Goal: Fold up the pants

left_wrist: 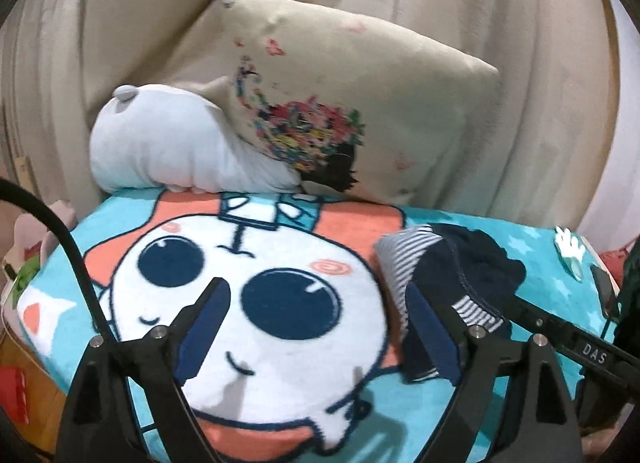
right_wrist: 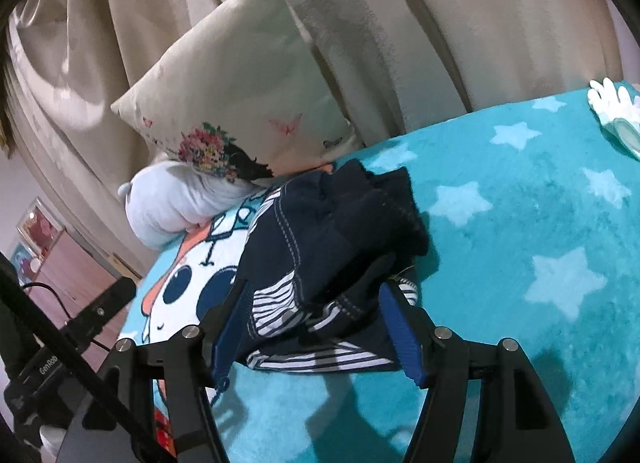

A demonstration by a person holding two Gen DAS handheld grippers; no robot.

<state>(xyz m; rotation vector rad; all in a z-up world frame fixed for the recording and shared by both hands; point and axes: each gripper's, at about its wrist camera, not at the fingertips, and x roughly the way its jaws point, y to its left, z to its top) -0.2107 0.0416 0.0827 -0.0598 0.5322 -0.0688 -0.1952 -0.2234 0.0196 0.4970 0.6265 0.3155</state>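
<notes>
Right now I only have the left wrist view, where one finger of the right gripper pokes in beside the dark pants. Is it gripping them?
Observer: In the right wrist view the right gripper straddles the near edge of the pants. Its jaws stand apart, and the pads do not seem to pinch.
Operator: Is the bundle neat?
Observer: No, it is a rumpled heap, with the striped lining turned out at the near edge.
Operator: What lies to its right?
Observer: The starred blanket.
</notes>
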